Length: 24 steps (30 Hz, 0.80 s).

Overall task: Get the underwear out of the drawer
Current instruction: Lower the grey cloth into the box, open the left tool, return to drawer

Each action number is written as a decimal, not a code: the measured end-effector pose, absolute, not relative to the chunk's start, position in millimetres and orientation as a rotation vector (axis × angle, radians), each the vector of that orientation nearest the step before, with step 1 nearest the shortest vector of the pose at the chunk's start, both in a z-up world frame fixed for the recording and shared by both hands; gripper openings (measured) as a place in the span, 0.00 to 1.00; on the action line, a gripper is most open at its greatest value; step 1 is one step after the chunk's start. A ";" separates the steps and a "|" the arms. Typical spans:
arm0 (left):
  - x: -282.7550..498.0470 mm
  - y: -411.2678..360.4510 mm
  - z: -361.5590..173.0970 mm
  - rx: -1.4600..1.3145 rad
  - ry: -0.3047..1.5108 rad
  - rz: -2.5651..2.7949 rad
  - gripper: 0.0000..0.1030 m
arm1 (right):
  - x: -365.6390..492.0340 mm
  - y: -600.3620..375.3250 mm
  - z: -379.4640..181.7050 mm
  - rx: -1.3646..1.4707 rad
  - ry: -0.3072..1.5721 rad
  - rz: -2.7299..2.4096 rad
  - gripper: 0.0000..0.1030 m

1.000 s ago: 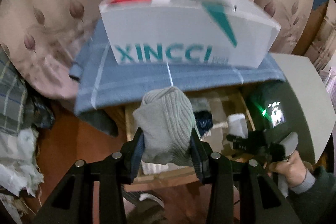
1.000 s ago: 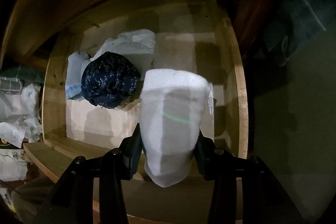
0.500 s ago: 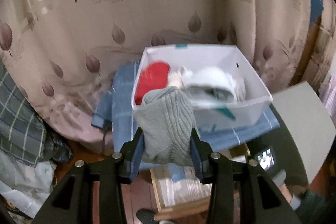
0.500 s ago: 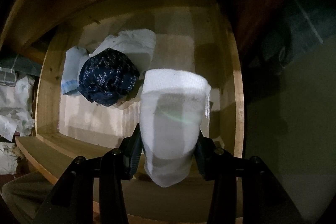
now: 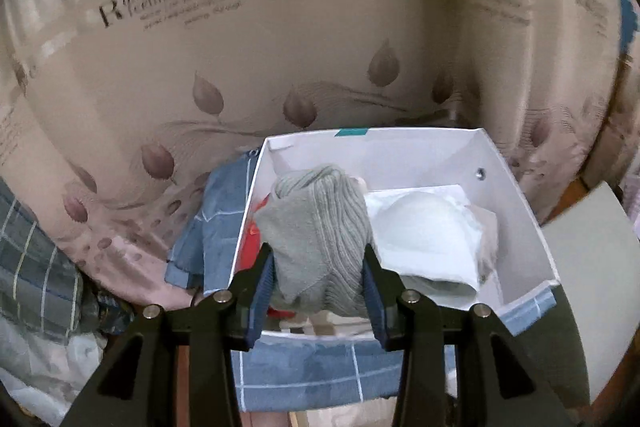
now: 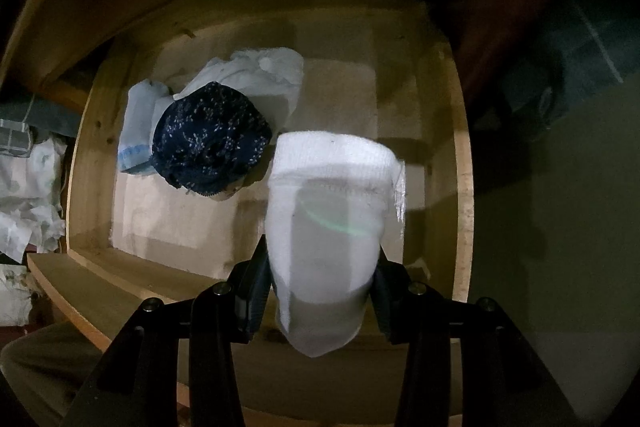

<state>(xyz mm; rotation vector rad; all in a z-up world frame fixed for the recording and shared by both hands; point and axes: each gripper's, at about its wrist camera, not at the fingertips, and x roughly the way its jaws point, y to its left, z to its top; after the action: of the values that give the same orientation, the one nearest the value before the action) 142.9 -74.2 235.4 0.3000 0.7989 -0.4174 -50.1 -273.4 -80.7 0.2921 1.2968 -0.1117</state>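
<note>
My left gripper [image 5: 319,263] is shut on a grey ribbed rolled garment [image 5: 316,235] and holds it over the open white box [image 5: 516,187]. The box holds a white padded garment [image 5: 428,231] and a red one [image 5: 250,247]. My right gripper [image 6: 320,283] is shut on a white rolled garment [image 6: 328,219] above the open wooden drawer [image 6: 462,187]. In the drawer lie a dark blue speckled rolled garment [image 6: 210,139], a white crumpled one [image 6: 256,71] and a pale blue one [image 6: 138,123].
The box rests on a blue checked cloth [image 5: 320,367]. A leaf-print curtain [image 5: 280,47] hangs behind it. A grey panel [image 5: 588,239] stands at the right. Crumpled white cloth [image 6: 28,195] lies left of the drawer.
My left gripper has risen with the grey garment from the drawer level to above the white box, closer to it. My right gripper has lifted slightly with the white garment.
</note>
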 end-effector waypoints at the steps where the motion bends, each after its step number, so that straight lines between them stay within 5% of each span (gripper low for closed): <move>1: 146.8 -76.0 229.2 0.295 0.817 -0.424 0.41 | -49.8 -273.6 -81.1 0.296 1.298 -0.110 0.40; 13: 162.1 -88.6 178.6 0.323 0.905 -0.400 0.44 | -48.7 -271.7 -81.9 0.325 1.300 -0.093 0.40; 24: 149.2 -67.4 197.9 0.156 0.871 -0.400 0.48 | -48.9 -271.8 -80.2 0.329 1.288 -0.097 0.40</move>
<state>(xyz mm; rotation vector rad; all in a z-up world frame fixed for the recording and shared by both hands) 149.2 -67.4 197.9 0.1565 0.8713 -0.4004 -48.9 -271.8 -80.2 0.3292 1.2881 -0.0967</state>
